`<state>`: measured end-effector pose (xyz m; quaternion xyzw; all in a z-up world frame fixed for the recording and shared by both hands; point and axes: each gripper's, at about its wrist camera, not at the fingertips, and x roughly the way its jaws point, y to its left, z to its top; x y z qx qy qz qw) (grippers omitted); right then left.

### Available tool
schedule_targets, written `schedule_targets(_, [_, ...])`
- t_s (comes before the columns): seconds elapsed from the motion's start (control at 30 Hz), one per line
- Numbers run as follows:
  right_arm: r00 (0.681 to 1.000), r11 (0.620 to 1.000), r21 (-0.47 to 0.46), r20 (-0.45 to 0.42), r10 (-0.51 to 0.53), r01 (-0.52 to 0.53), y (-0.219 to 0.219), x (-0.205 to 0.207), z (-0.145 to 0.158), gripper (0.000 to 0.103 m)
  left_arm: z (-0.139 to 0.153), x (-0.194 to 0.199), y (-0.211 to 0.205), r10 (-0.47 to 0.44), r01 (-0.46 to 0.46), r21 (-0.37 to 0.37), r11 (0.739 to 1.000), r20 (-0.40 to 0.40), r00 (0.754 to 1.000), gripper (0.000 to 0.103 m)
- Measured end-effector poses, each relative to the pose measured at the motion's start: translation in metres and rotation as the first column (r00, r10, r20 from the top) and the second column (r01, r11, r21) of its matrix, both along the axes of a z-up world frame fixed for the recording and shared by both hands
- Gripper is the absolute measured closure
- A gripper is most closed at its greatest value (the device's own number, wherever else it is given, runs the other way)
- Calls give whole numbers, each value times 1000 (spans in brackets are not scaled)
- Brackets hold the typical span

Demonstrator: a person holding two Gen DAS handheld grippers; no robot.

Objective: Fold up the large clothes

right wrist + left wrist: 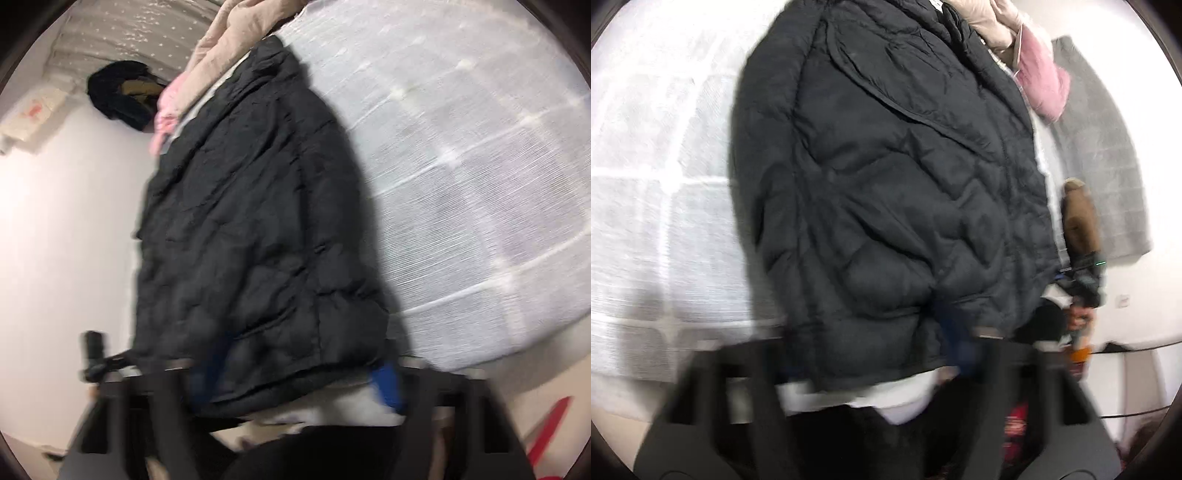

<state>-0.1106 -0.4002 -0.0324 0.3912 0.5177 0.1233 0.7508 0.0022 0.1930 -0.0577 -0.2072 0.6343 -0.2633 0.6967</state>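
A black quilted puffer jacket [894, 177] lies lengthwise on a white bed cover [653, 206]. It also shows in the right wrist view [255, 229]. My left gripper [875, 354] is open, its fingers spread wide either side of the jacket's near hem. My right gripper [295, 373] is open too, its fingers astride the hem; blue pads [388, 380] show under the edge. The other gripper, held in a hand [1084, 280], shows at the jacket's right edge. The frames are motion-blurred.
Beige and pink garments [1041, 81] lie beyond the jacket's collar; they also show in the right wrist view [166, 110]. A grey mat [1104, 155] lies at the right. A dark furry garment [118, 92] sits by the wall. White bed cover [461, 184] spreads to the right.
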Motion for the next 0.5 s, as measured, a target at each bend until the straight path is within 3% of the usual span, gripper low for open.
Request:
schedule_targets(0.03, [1000,1000,-15,-8,2,-3,1,1,-1,87,-4,1,1,21,-22,-30,999,-34,999,77])
schedule_targets(0.1, [1000,998,-67,10,-1,1,7,1,6,93,-3,1,2,46,-48,-44,998,-36,998,84])
schedule_targets(0.17, [998,998,-65,69,-14,18,9,-3,20,96,12,-5,0,56,-55,-54,997,20,998,87])
schedule_targets(0.27, [984,998,-48,174,-28,36,8,-14,53,97,50,-16,-1,64,-49,-134,990,116,991,90])
schedule_targets(0.5, [930,995,-51,360,-67,92,-4,-43,127,99,134,-47,5,88,-5,-255,967,315,945,91])
